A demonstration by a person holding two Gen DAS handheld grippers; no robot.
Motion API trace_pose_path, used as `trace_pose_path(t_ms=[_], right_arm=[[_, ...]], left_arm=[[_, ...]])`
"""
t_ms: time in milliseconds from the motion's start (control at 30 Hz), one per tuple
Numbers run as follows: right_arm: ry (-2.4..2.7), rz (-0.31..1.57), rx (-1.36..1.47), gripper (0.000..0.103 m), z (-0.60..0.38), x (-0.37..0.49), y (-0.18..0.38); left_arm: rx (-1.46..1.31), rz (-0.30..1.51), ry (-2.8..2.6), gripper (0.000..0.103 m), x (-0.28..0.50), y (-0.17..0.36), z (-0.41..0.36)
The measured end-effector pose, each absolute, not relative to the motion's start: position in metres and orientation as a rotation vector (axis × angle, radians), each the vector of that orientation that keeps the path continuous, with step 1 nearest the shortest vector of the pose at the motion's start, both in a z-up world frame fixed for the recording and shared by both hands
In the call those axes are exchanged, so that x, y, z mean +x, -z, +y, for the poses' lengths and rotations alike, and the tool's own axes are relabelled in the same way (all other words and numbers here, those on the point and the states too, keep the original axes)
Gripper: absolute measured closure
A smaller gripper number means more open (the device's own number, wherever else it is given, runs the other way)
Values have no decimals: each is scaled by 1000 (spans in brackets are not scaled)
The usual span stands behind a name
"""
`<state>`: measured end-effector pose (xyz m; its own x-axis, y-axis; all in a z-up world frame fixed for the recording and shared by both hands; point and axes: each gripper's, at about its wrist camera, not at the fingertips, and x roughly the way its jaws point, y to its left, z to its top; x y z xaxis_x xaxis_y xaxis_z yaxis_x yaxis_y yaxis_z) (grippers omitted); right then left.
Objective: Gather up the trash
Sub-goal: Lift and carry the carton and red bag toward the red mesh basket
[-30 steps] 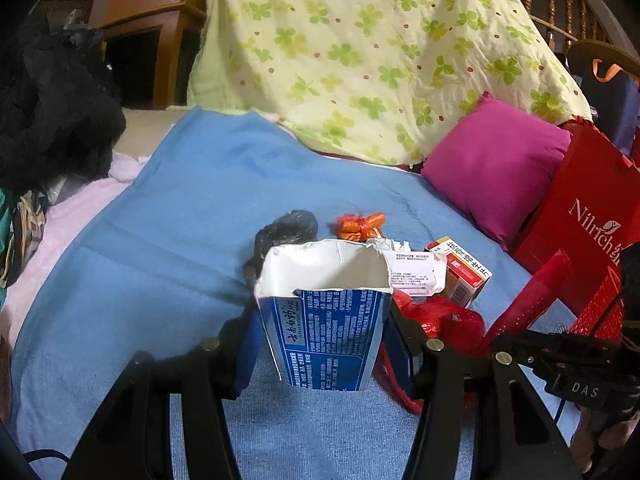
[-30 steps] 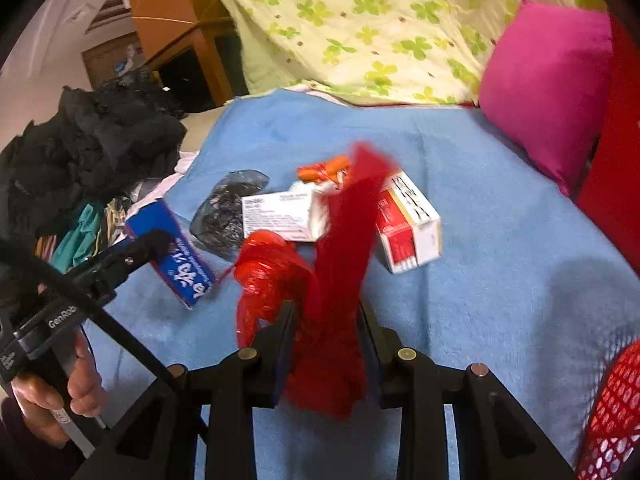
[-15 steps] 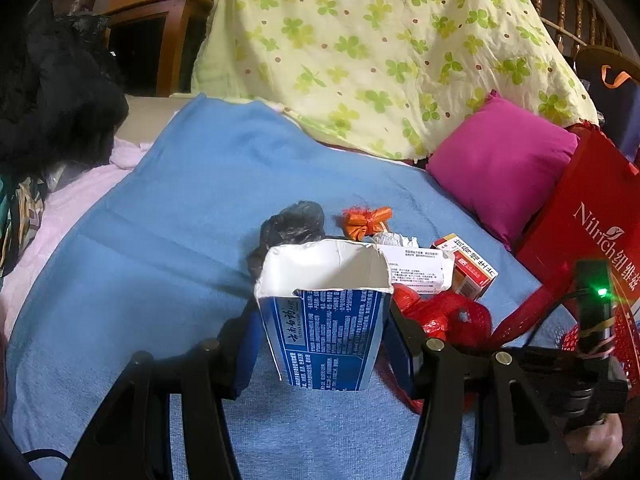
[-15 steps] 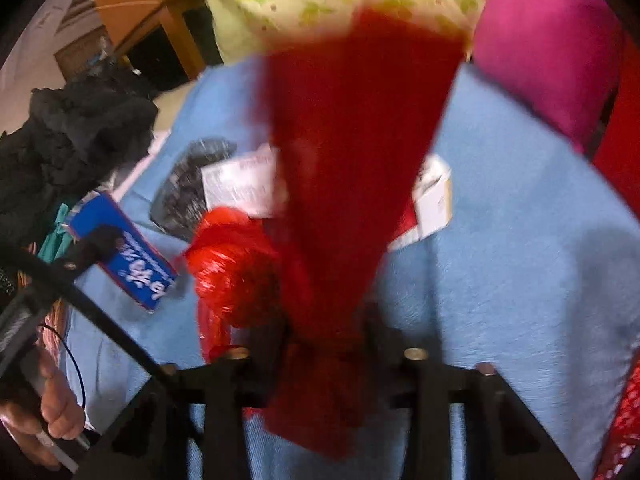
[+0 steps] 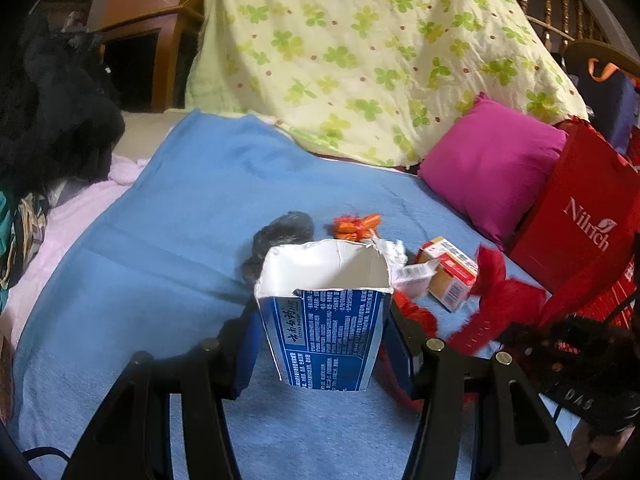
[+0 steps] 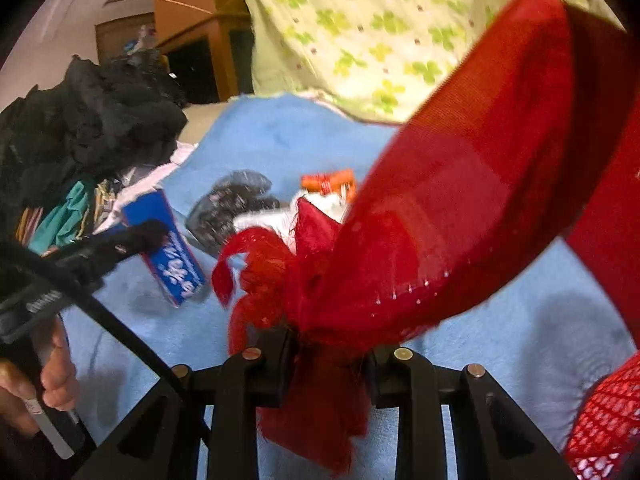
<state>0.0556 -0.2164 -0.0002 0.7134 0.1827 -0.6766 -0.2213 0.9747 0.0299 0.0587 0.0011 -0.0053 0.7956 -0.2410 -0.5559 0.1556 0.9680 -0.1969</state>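
From the left wrist view, the left gripper (image 5: 324, 336) is clamped on a torn-open blue carton (image 5: 326, 316), one finger against each side wall, the open mouth facing up and away — a ready receptacle, so the sensible thing is to keep it level and steady, squeezing no harder than the thin card will bear; beyond it on the blue blanket (image 5: 168, 248) lie a crumpled black bag (image 5: 280, 236), an orange wrapper (image 5: 356, 226), a white packet (image 5: 412, 278) and a small red-and-orange box (image 5: 450, 274), all near one another, with a red gift bag (image 5: 580, 220) and a magenta pillow (image 5: 492, 168) to the right; this gripper points forward and slightly down over the bed. From the right wrist view, the right gripper (image 6: 326, 354) is closed on a red mesh cloth (image 6: 440, 208), pinched at its bunched lower end so the rest fans up across much of the frame and hides the litter behind it; the motion blur makes its edge hard to place; to finish well, I judge the loose tail should be gathered or fed into a container mouth first, rather than dragged across the pile; the left hand (image 6: 28, 392) shows at lower left around its handle, the carton held tilted beside the black bag — the two grippers near but apart.
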Motion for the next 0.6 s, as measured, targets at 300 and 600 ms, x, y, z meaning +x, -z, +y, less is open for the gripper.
trace_pose_path(t_ms=[300, 600], right_arm=[[-205, 664, -65, 73, -233, 36, -30], [-179, 590, -43, 73, -258, 12, -51]], left_arm=[[-170, 596, 292, 45, 21, -5, -19], [-165, 555, 339, 45, -1, -40, -45]])
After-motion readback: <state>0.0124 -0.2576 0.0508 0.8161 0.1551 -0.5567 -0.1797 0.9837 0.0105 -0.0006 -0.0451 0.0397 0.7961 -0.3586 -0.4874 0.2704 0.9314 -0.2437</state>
